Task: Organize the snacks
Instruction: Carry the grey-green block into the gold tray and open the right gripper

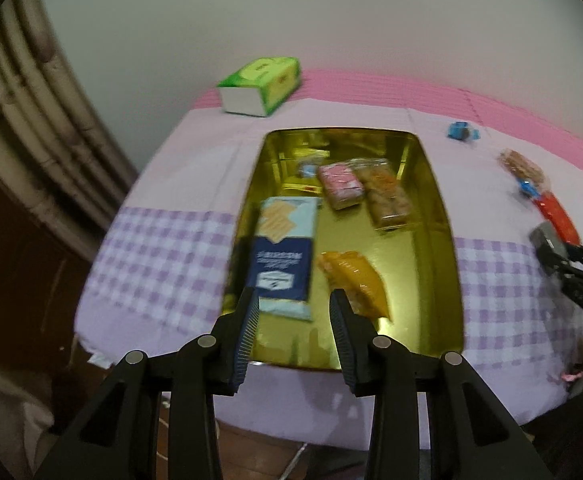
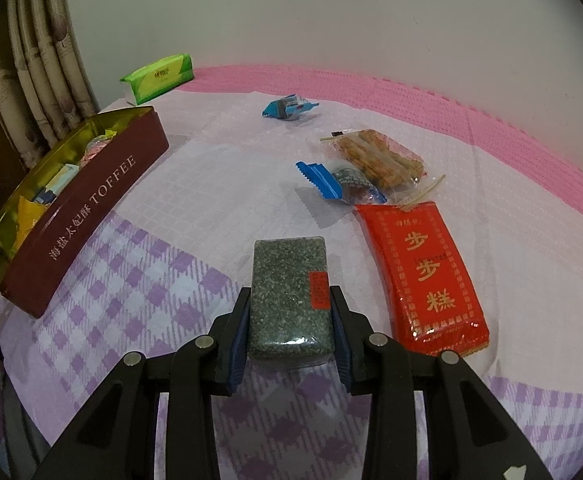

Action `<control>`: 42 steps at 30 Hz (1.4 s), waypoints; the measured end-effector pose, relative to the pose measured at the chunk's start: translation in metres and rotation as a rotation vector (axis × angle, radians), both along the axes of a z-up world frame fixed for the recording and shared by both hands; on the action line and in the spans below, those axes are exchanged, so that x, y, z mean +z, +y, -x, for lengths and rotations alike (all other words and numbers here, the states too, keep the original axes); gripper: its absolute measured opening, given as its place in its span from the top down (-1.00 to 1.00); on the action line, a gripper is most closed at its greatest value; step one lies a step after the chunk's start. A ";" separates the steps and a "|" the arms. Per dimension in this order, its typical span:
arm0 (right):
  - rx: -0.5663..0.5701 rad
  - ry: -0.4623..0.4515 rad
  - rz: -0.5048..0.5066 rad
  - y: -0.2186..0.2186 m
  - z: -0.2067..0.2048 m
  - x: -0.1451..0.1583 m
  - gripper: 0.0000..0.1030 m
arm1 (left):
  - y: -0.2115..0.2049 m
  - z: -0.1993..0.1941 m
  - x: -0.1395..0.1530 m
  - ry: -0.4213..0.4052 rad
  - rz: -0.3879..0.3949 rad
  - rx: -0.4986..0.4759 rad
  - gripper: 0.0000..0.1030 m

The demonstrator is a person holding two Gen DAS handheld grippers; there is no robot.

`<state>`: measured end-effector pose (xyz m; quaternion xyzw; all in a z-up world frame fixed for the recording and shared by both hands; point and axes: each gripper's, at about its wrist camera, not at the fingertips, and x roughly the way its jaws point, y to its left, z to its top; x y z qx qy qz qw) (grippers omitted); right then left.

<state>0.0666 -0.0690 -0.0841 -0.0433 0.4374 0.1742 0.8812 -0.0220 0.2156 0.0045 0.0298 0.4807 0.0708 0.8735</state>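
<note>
A round table under a lilac checked cloth (image 2: 139, 304) stands against a plain pale wall, with a pink mat along its far edge and curtains to the left. The right gripper (image 2: 290, 320) is clamped on a dark speckled seed bar (image 2: 287, 300) in clear wrap, its blue pads pressing the bar's two long sides just above the cloth. Just right of it lies a red packet with gold characters (image 2: 423, 276); beyond that, a blue-wrapped sweet (image 2: 339, 184) touches a clear bag of fried sticks (image 2: 375, 156), and a second blue wrapper (image 2: 287, 108) sits farther back. The maroon TOFFEE tin (image 2: 91, 208) stands well to the left, a green tissue pack (image 2: 159, 76) behind it.

The left gripper (image 1: 293, 316) hovers over the near end of the tin's gold interior (image 1: 423, 216), fingers apart with nothing between them. Inside lie a blue cracker packet (image 1: 283, 252), an orange pouch (image 1: 355, 284), a pink packet (image 1: 339, 184) and a clear bag of biscuits (image 1: 387, 196)
</note>
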 end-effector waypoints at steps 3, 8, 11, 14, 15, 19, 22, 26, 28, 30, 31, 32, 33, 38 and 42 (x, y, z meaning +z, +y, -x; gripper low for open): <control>-0.011 0.015 -0.017 -0.001 0.004 0.001 0.35 | 0.002 0.004 0.001 -0.020 -0.023 0.007 0.24; -0.032 0.035 -0.048 -0.002 0.014 0.001 0.36 | 0.005 0.007 0.004 -0.050 -0.049 0.017 -0.03; -0.043 0.044 -0.064 -0.003 0.019 0.002 0.36 | 0.007 0.006 0.005 -0.064 -0.061 0.030 -0.11; -0.050 0.051 -0.073 -0.002 0.023 0.002 0.36 | 0.007 0.005 0.004 -0.062 -0.059 0.026 -0.15; -0.052 0.053 -0.077 -0.002 0.024 0.003 0.36 | 0.007 0.005 0.004 -0.061 -0.058 0.026 -0.15; -0.057 0.054 -0.091 0.001 0.029 0.007 0.36 | 0.008 0.005 0.003 -0.063 -0.061 0.025 -0.17; -0.058 0.045 -0.100 0.004 0.033 0.014 0.36 | 0.008 0.004 0.003 -0.060 -0.050 0.026 -0.19; -0.051 0.026 -0.111 0.010 0.036 0.028 0.36 | 0.010 0.004 0.004 -0.058 -0.048 0.035 -0.26; -0.042 0.013 -0.113 0.014 0.037 0.036 0.36 | 0.013 0.004 0.005 -0.058 -0.040 0.047 -0.29; -0.032 0.005 -0.115 0.019 0.038 0.042 0.36 | 0.016 0.003 0.005 -0.057 -0.035 0.063 -0.32; -0.025 0.000 -0.115 0.022 0.038 0.046 0.36 | 0.018 0.003 0.005 -0.056 -0.033 0.073 -0.33; -0.016 -0.009 -0.115 0.026 0.039 0.052 0.36 | 0.020 0.003 0.004 -0.056 -0.033 0.081 -0.33; -0.009 -0.015 -0.116 0.029 0.039 0.055 0.36 | 0.022 0.003 0.004 -0.055 -0.035 0.094 -0.33; 0.041 -0.047 -0.120 0.053 0.043 0.076 0.36 | 0.031 0.004 0.005 -0.058 -0.032 0.134 -0.33; 0.087 -0.072 -0.126 0.074 0.045 0.091 0.36 | 0.034 0.004 0.005 -0.057 -0.033 0.149 -0.33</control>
